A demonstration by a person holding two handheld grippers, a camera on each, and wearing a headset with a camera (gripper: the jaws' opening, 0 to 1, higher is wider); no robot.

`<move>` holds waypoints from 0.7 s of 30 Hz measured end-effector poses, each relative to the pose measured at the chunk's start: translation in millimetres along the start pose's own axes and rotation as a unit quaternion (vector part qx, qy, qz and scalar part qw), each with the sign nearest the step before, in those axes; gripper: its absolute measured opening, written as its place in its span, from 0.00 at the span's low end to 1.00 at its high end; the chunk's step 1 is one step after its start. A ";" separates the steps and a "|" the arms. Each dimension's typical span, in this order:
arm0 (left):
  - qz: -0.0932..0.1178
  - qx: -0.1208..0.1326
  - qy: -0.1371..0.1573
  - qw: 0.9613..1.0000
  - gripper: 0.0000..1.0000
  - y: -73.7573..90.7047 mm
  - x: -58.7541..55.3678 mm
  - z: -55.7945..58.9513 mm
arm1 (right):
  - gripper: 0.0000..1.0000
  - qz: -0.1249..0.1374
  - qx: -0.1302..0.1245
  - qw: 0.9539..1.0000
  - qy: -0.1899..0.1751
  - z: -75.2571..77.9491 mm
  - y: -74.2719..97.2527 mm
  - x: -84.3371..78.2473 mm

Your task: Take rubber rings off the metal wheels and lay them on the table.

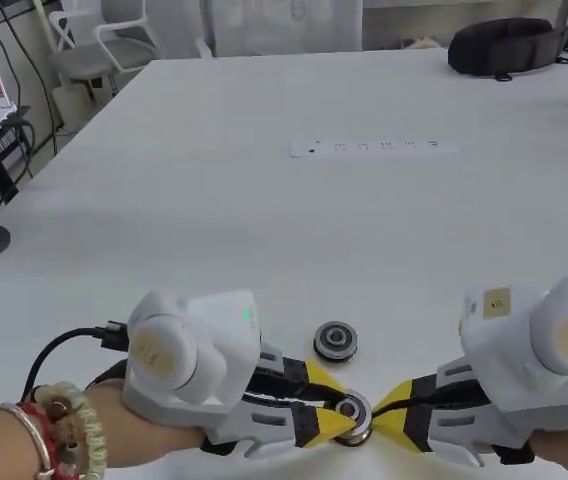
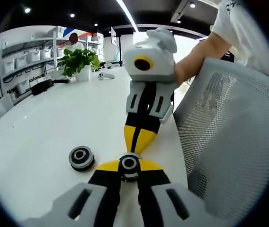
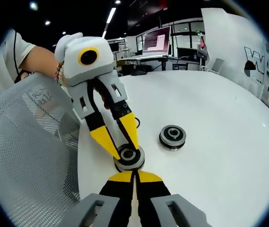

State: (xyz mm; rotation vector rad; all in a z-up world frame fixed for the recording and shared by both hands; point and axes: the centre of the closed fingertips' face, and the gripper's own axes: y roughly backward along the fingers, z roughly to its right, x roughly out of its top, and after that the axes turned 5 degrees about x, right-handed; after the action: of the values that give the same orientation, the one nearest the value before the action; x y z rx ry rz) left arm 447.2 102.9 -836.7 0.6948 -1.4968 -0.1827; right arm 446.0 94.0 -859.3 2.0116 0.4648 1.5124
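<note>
Wheel of silver metal (image 1: 352, 409), black-rubber-ringed, is being clamped by the left gripper (image 2: 129, 166), its rim being touched by the closed right gripper (image 3: 134, 176).

Two wheels are set near the front edge of the counter (image 1: 164, 180). The nearer wheel (image 1: 352, 412) is flanked by the jaws of the left gripper (image 1: 336, 420), and its right rim is met by the pressed-together jaws of the right gripper (image 1: 382, 405). The second wheel (image 1: 335, 341) is placed just behind, apart. Farther back a power strip (image 1: 374, 148) is laid, and a bag (image 1: 504, 45) at the far right corner.
</note>
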 end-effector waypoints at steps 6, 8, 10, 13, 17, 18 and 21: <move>0.002 -0.001 0.001 1.000 0.07 -0.2 -0.4 -0.6 | 0.00 0.039 0.020 0.994 -0.098 1.2 0.7 -0.1; 0.002 0.000 0.001 1.000 0.07 -0.3 -0.4 -0.8 | 0.00 0.053 0.028 0.988 -0.140 2.1 2.1 -0.3; 0.002 0.000 0.000 1.000 0.07 -0.4 -0.5 -0.8 | 0.00 0.067 0.036 0.982 -0.173 2.2 3.5 -0.2; 0.003 -0.001 0.000 1.000 0.07 -0.2 -0.6 -0.7 | 0.00 0.082 0.043 0.976 -0.198 3.0 4.6 -0.2; 0.005 -0.001 0.000 1.000 0.07 -0.3 -0.6 -0.7 | 0.00 0.098 0.053 0.966 -0.233 3.4 6.4 0.2; 0.005 -0.001 0.000 1.000 0.07 -0.2 -0.6 -0.7 | 0.00 0.106 0.057 0.963 -0.243 2.7 7.5 2.4; 0.008 -0.001 0.000 1.000 0.07 0.2 -0.9 -0.8 | 0.00 0.148 0.075 0.942 -0.293 4.6 12.6 12.3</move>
State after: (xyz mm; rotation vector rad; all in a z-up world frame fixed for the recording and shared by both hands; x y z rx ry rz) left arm 447.8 103.7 -837.3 0.6807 -1.5010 -0.1715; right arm 453.3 90.3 -843.0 2.6049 0.0300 0.9653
